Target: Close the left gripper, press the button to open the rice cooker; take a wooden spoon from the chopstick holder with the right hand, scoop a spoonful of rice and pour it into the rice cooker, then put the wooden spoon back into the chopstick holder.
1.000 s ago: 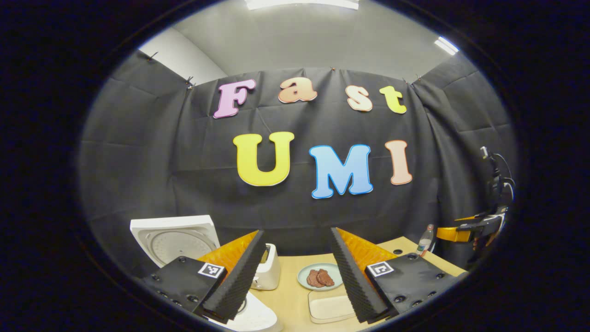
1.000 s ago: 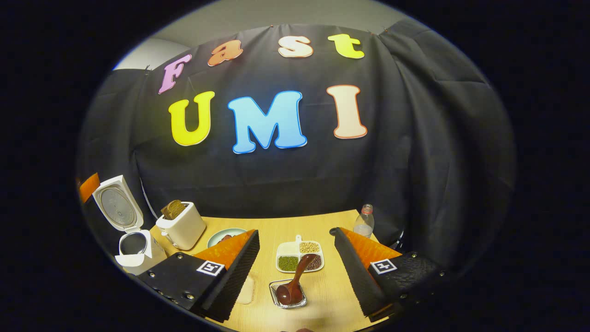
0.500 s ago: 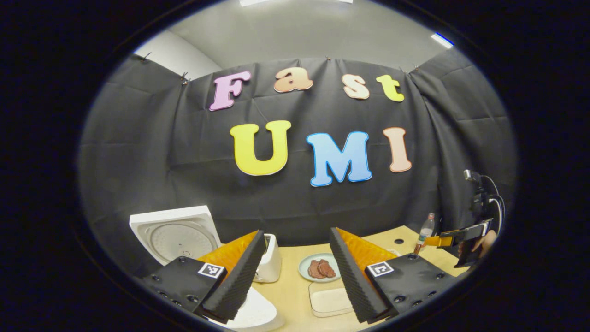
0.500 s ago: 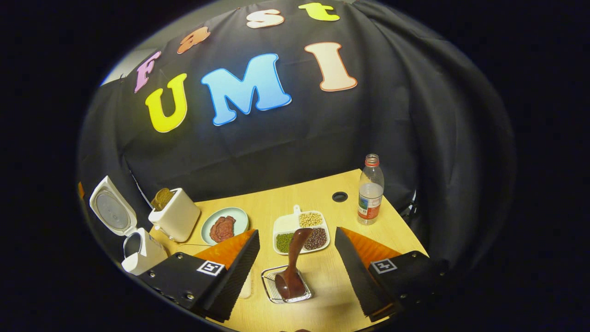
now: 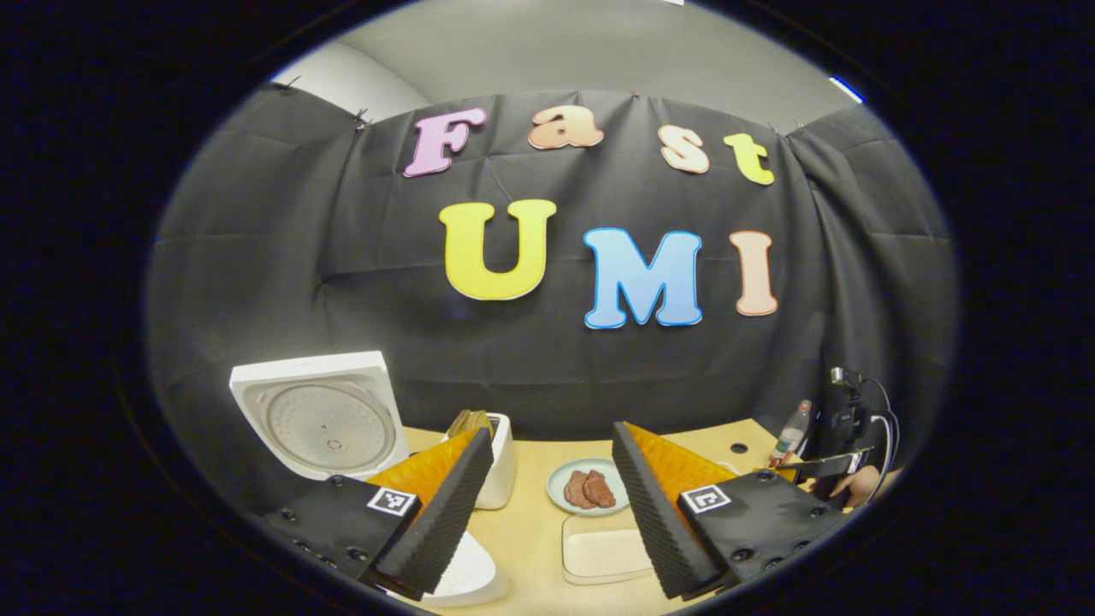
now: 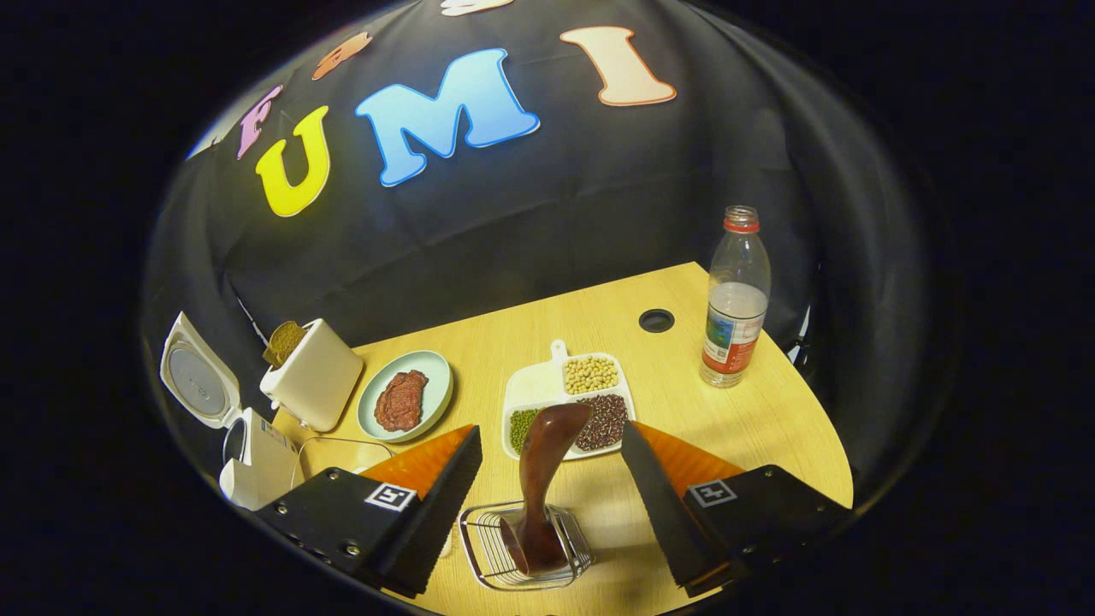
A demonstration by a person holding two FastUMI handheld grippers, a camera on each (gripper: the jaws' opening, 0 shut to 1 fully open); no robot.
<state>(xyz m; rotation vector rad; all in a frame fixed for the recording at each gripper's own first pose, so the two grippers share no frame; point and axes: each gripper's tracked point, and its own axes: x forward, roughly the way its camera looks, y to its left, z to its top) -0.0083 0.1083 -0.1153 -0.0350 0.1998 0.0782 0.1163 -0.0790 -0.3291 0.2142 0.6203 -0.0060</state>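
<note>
While the rice cooker [image 5: 321, 423] sits lid-up, right gripper [image 6: 547, 479] hovering over wooden spoon [image 6: 541, 479] in wire holder [image 6: 522, 556], jaws wide, empty (left gripper [image 5: 547, 505] too).

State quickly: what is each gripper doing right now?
Left gripper: open, holding nothing.
Right gripper: open, either side of the spoon, not gripping it.

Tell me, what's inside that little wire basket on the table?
A wooden spoon stands in the wire basket, handle end up and tilted back. Its lower end hides the basket's bottom, so anything beneath it can't be seen.
</note>
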